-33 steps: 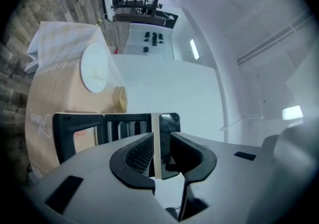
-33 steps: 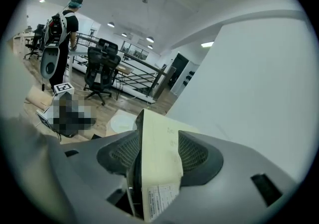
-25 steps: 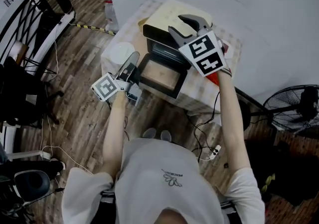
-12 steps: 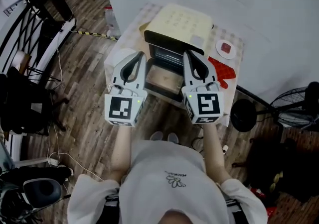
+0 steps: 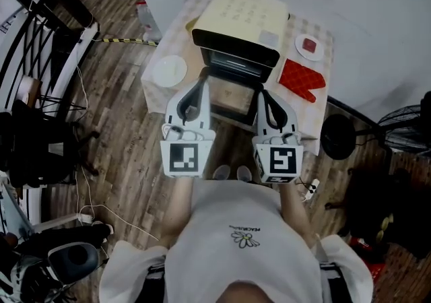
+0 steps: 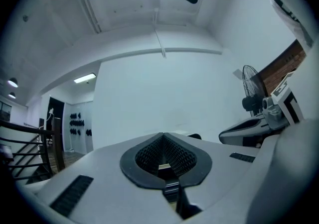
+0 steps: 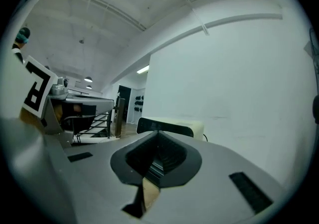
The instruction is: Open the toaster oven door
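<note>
The cream-topped toaster oven stands on a small table, and its door hangs folded down and open. My left gripper sits at the door's left edge and my right gripper at its right edge. Both point at the oven, and I cannot tell whether either touches the door. Both sets of jaws have just closed and hold nothing. The left gripper view shows its jaws shut against a white wall. In the right gripper view the jaws are shut, with the toaster oven just beyond them.
On the checked tablecloth lie a white plate left of the oven, a red oven mitt and a small dish to its right. A bottle, cables and a railing are left; a fan is right.
The right gripper came down from above the oven top and the left rose from beside the door. Both now sit side by side nearer my body, jaws closed. The door stayed open.
</note>
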### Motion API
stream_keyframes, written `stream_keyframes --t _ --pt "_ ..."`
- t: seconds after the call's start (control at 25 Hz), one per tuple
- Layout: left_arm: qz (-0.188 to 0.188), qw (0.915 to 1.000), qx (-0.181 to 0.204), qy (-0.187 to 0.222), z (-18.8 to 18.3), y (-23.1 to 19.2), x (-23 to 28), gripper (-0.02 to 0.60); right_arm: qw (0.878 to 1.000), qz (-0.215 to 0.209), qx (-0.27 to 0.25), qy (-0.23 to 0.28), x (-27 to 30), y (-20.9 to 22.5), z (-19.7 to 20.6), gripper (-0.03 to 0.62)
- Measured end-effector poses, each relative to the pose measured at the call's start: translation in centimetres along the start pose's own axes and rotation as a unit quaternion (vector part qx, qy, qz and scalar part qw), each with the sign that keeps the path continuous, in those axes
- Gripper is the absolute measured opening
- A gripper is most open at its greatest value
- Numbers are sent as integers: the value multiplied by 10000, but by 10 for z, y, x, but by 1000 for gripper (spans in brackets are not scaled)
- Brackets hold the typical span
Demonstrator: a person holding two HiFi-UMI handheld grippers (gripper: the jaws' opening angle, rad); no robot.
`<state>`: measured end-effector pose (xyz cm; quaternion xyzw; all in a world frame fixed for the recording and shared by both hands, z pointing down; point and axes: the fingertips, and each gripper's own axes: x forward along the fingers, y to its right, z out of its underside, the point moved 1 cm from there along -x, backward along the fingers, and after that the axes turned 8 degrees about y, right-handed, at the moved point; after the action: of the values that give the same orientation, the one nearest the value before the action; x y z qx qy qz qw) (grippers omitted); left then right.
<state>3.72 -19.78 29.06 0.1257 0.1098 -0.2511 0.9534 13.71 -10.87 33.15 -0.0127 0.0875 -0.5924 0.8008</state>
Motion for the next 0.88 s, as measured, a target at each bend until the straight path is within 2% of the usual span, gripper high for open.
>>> stream_keyframes --t 0.28,0.68,0.88 --pt "9 9999 141 1 8 5 -2 17 9999 -1 -80 -122 -5 -3 11 11" --pt "-75 10000 25 -56 13 4 -6 17 9999 -94 -136 10 -4 -5 8 11" --pt "-73 9997 -45 -221 21 3 -6 17 9999 -30 -92 -106 -5 -3 12 9"
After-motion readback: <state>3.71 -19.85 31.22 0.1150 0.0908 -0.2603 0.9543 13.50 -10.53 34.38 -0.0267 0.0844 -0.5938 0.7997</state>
